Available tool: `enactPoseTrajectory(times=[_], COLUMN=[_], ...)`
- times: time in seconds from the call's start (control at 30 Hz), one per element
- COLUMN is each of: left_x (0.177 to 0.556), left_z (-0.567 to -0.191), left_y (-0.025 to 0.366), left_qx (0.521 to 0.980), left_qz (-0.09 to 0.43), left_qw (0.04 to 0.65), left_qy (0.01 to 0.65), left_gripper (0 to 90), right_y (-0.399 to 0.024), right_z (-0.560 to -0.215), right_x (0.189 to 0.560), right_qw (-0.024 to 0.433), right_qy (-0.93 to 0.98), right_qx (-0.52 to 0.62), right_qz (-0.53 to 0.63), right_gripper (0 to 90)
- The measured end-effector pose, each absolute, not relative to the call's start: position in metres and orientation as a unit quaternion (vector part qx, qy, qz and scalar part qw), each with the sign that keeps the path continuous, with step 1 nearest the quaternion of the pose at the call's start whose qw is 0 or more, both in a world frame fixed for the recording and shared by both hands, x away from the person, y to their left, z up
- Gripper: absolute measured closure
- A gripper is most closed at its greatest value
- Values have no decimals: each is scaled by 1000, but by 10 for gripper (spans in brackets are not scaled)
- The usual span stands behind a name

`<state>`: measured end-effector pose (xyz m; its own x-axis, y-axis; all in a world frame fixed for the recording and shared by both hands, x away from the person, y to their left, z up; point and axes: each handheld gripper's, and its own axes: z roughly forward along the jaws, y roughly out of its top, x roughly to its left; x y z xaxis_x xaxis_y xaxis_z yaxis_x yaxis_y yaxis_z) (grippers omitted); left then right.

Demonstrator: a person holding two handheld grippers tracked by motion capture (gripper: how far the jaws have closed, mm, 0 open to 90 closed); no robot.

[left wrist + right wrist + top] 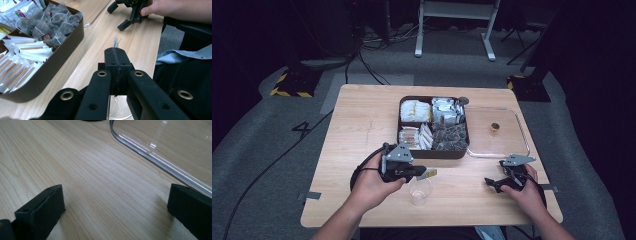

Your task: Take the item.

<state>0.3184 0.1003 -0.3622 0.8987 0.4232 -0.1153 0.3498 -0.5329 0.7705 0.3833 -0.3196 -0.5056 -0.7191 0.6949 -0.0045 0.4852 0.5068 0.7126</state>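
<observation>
Pinching a thin flat packet (429,173), pale with a yellowish end, the left gripper (419,171) had its jaws closed right down on it near the front edge of the surface (362,120), a rectangle of light wood with fine straight grain. Just in front of the packet stood a small clear cup (420,191), round and glassy, with bare wood between it and the front edge. From the left gripper view the packet (115,42) appeared merely as a silvery sliver poking past the shut black jaws, and the curved rim of the cup (120,110) showed below them; it seemed empty, though too little of it was visible to be sure.

A dark brown rounded box (462,151) sat at the middle of the surface, divided into compartments of white sachets, foil packs, paper sticks and mesh pyramid tea bags (50,23); the meshes and strings were plain from the left gripper view, not from above. Touching its right side lay a clear lid (524,135) with rounded corners and a small brown knob (495,128).

The right gripper (495,184) rested near the front right corner, jaws spread wide and holding nothing. Its own view showed the matte blocky jaws apart on open wood, with the glossy curved lid edge (150,155) close ahead.
</observation>
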Motion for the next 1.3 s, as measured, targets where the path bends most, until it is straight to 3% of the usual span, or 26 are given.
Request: enactPoseTrajectory(times=[0.37, 0.93, 1.0, 1.3], left_x=[300, 304, 304, 304], left_z=[-374, -389, -390, -388], left_y=[97, 99, 100, 103], left_qx=[877, 879, 880, 878], left_qz=[51, 39, 35, 37], left_qw=[425, 420, 417, 421], left_qy=[219, 222, 223, 225], left_gripper=[900, 894, 796, 621], right_y=[-320, -320, -320, -320], right_z=[-506, -506, -506, -506], right_x=[383, 383, 383, 383], right_qw=[147, 147, 147, 147], right_qy=[855, 855, 856, 855], right_qx=[345, 345, 345, 345], right_qz=[357, 357, 357, 357], right_gripper=[11, 10, 11, 10])
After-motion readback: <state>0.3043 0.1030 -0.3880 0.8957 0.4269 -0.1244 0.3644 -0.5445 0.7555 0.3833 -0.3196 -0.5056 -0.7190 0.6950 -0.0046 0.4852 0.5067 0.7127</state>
